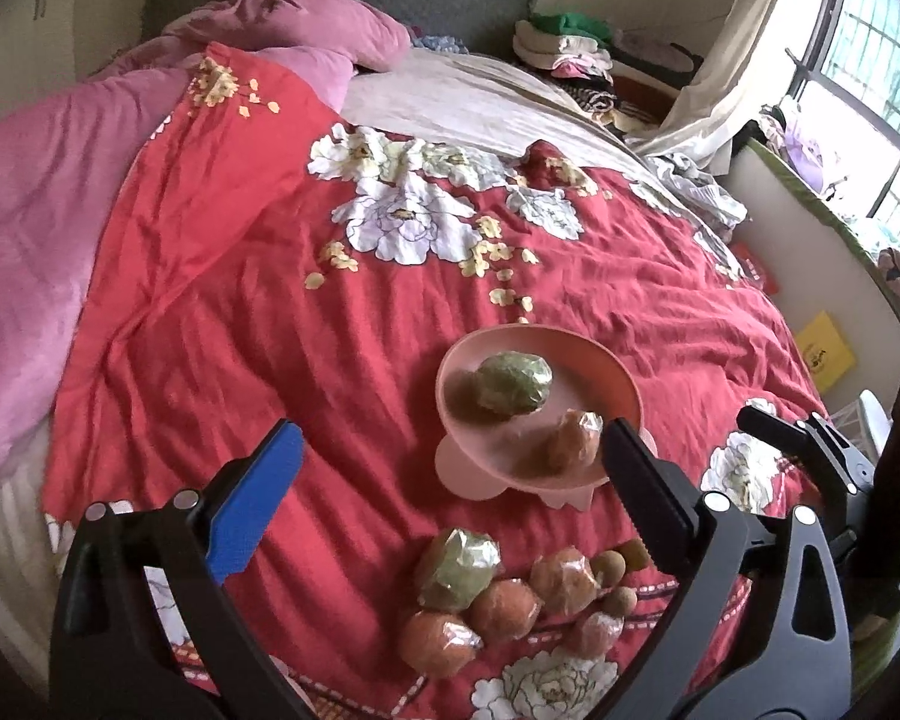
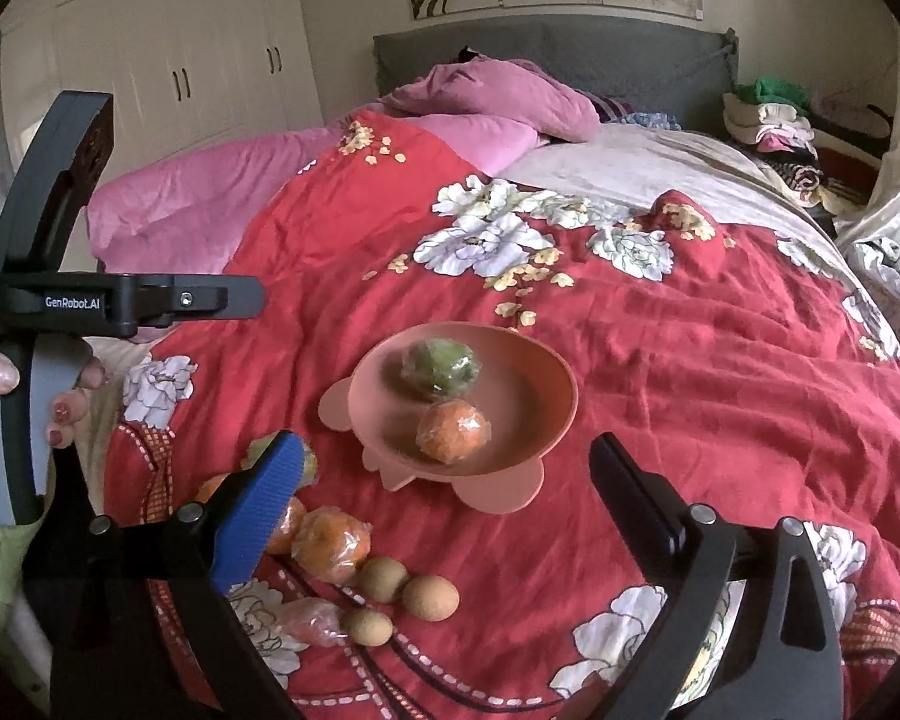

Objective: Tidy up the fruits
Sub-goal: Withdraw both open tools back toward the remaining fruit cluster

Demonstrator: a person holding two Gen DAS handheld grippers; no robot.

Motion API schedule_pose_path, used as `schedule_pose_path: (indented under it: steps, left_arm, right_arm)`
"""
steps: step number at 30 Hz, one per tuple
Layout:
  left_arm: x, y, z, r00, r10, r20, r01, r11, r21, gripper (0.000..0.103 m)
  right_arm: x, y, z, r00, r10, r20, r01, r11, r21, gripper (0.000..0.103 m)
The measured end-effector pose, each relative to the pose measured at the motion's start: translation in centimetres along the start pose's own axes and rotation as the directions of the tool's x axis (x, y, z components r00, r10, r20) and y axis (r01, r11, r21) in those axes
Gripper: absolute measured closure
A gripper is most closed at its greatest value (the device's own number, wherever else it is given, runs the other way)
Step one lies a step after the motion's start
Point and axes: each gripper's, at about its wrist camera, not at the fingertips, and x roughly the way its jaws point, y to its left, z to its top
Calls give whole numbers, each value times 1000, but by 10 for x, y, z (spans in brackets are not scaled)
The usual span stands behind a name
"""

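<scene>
The bed [image 2: 720, 372] carried a red flowered cover. On the cover stood a pink bowl [image 2: 534, 384]. Near it lay wrapped oranges [image 2: 330, 543], one wrapped green fruit [image 1: 457, 564] and three small brown fruits [image 2: 431, 597]. Pink quilts [image 2: 210, 192] lay behind.

The blue finger pad [image 2: 258, 516] partly hides a wrapped green fruit [image 2: 309, 463] and a wrapped orange [image 2: 288, 525] behind it.

"GenRobot.AI" is printed in white on the left claw [image 2: 243, 300] body.
</scene>
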Motion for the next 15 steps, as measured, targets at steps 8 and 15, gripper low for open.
schedule_pose_path:
  steps: [8,15]
  left_arm:
    - [-9,5,-9,1000,6,2,-6,1000,1,10]
    - [-18,7,-18,1000,10,-1,-10,1000,10,10]
  right_arm:
    - [-9,12,-7,1000,-6,-8,6,1000,-5,7]
    - [-15,27,-14,1000,9,-18,-9,1000,-8,7]
